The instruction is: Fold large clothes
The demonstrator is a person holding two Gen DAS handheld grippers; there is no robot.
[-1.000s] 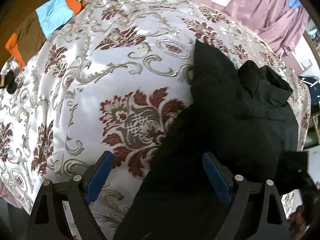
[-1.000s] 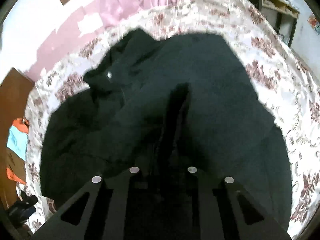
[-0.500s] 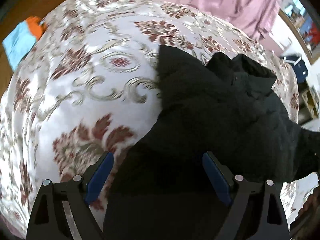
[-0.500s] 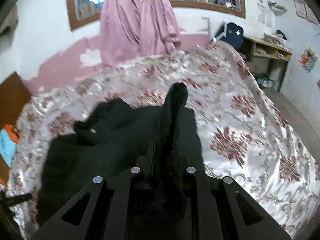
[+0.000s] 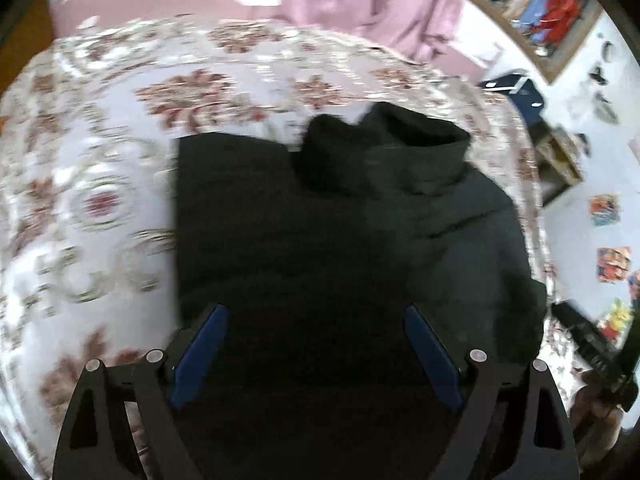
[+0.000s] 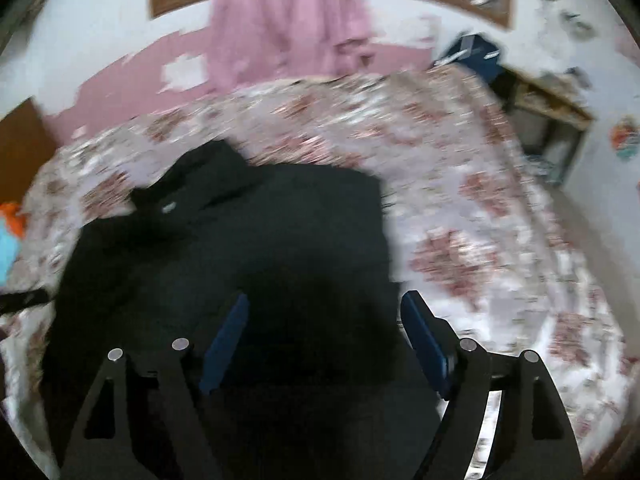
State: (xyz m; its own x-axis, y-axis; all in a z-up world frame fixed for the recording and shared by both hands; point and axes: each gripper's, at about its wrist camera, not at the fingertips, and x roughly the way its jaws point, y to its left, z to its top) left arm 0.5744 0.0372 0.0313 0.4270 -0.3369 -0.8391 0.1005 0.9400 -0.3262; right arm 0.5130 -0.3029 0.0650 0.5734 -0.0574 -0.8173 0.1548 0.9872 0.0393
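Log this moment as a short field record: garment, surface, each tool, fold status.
garment: black jacket, partly folded, collar bunched at the far end
surface: floral bedspread
left tool: open, over the jacket, gripping nothing
right tool: jaws just opened, nothing between them
fold status: unfinished
backdrop: pink curtain

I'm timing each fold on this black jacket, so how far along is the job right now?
Done: the black jacket lies on the floral bedspread with both sides folded in, straight-edged. In hand: nothing; the right gripper has just been opening with no cloth between its pads, and the left gripper is open above the jacket. Left: probably folding bottom toward the collar.
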